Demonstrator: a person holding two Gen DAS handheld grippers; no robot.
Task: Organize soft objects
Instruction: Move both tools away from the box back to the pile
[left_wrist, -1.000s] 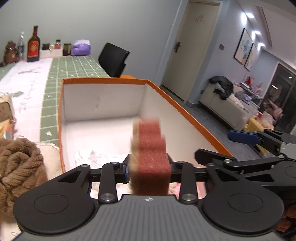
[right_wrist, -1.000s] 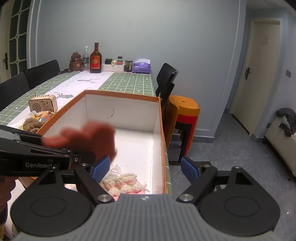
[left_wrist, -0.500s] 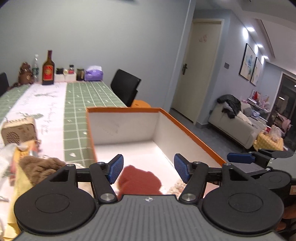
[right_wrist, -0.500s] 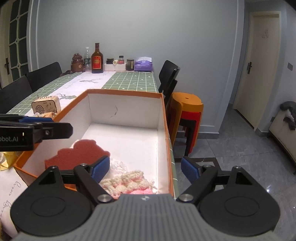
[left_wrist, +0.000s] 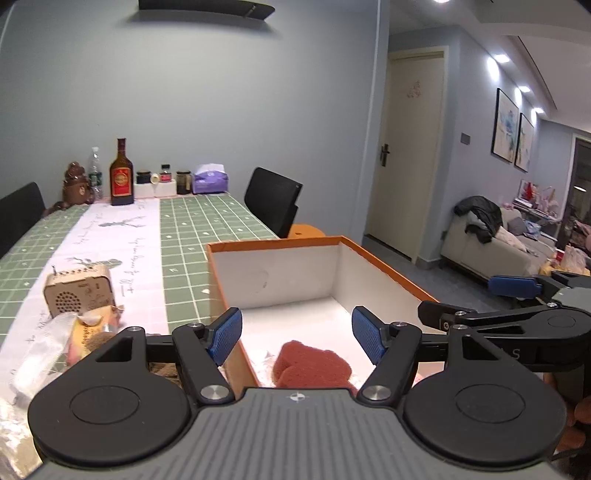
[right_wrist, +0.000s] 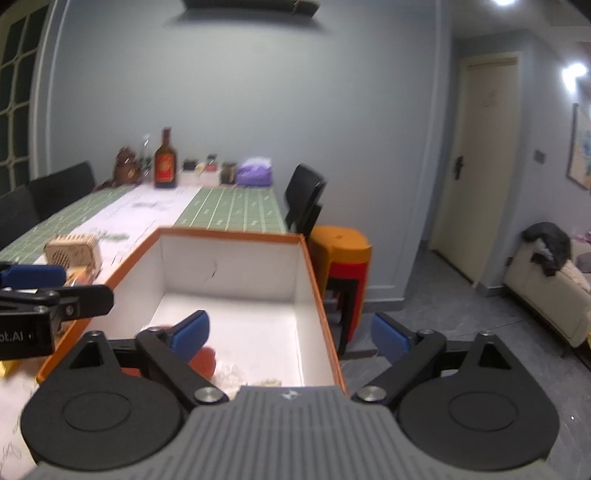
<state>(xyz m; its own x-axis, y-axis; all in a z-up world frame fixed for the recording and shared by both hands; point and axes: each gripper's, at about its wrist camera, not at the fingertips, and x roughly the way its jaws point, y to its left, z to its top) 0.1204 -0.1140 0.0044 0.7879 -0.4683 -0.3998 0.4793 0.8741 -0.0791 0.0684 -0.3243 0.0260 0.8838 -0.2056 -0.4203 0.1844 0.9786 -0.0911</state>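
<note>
We've got the red sponge (left_wrist: 314, 363) in the box (left_wrist: 384, 264), lower centre – left gripper (left_wrist: 297, 332) and right gripper (right_wrist: 290, 332) both wide open, empty. Brown fluffy item (left_wrist: 99, 339), lower left, prob. next – mostly hidden.

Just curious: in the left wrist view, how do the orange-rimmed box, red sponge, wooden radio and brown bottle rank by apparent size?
1. Orange-rimmed white box
2. Red sponge
3. Wooden radio
4. Brown glass bottle; it is farther away, so unsure.
</note>
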